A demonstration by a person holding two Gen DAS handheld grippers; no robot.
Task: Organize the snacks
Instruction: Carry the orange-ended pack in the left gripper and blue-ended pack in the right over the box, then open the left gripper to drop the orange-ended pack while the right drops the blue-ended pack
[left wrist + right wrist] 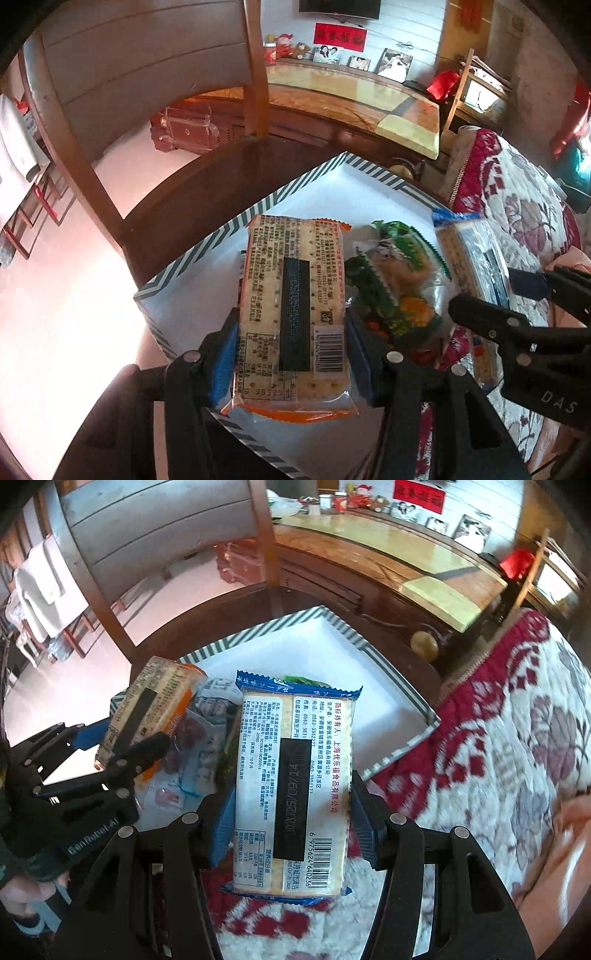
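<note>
My left gripper [291, 332] is shut on an orange cracker pack [291, 306], held above a white box [354, 192] with a striped rim. My right gripper [291, 812] is shut on a blue cracker pack [295, 786], held over the same box's [325, 642] near edge. A green snack bag [399, 273] lies in the box between the two packs. The right gripper [502, 291] with the blue pack [469, 243] shows at right in the left wrist view. The left gripper [122, 746] with the orange pack [147, 705] shows at left in the right wrist view.
The box sits by a red and white floral blanket [498, 738] at right. A dark wooden chair [92, 166] stands at left and behind. A long wooden cabinet [351, 92] with framed photos runs across the back. A pale snack bag [195, 738] lies beside the orange pack.
</note>
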